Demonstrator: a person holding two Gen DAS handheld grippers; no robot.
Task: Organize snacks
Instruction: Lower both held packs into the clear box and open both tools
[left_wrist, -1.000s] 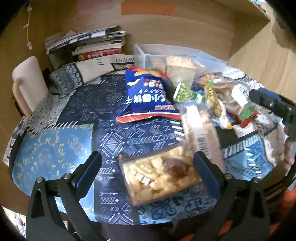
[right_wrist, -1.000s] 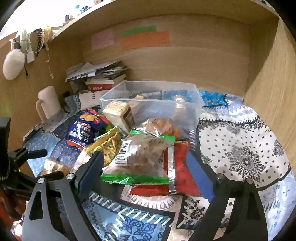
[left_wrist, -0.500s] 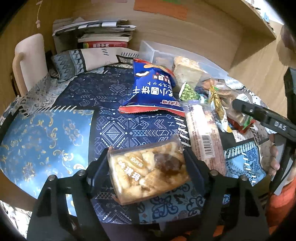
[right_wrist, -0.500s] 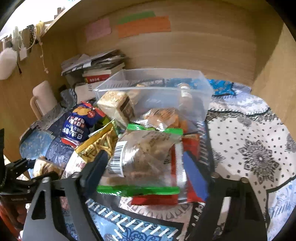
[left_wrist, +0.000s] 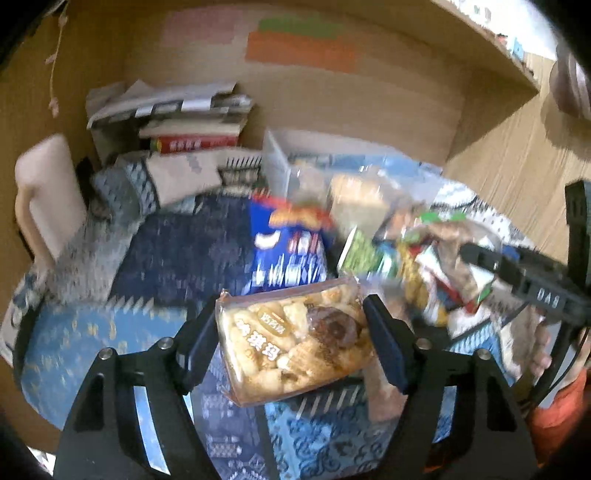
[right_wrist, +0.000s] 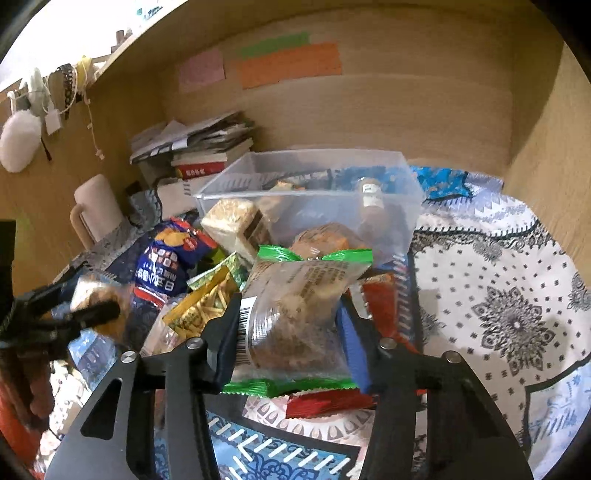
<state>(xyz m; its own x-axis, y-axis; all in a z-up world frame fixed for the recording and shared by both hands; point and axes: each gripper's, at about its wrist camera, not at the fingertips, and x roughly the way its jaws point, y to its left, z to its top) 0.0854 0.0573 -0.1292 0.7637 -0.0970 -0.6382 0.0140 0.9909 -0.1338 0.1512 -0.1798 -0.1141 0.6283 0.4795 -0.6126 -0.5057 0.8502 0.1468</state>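
i'm in the pick-up step of sorting these snacks: both hands have a packet each, and the clear plastic bin (right_wrist: 310, 177) at the back of the cloth is where i judge they belong.

my left gripper (left_wrist: 295, 328) has its jaws part-way in, pinching the clear pack of rice crackers (left_wrist: 295, 339) by its two short sides. the pack sits tilted between the pads and looks raised off the patterned cloth (left_wrist: 96, 343), well in front of the bin and to its left.

my right gripper (right_wrist: 288, 325) is closing its jaws on the green-edged clear packet (right_wrist: 295, 306), which bulges between the pads, barcode against the left one. that packet lies just in front of the bin, atop a red packet (right_wrist: 328, 402) and beside a yellow pack of sticks (right_wrist: 207, 306).

next, i'd say, the right grip needs to firm up without crushing, then lift clear of the pile so the red packet doesn't drag along. after that, both packs go over the bin's near wall, one at a time so my grippers don't collide.
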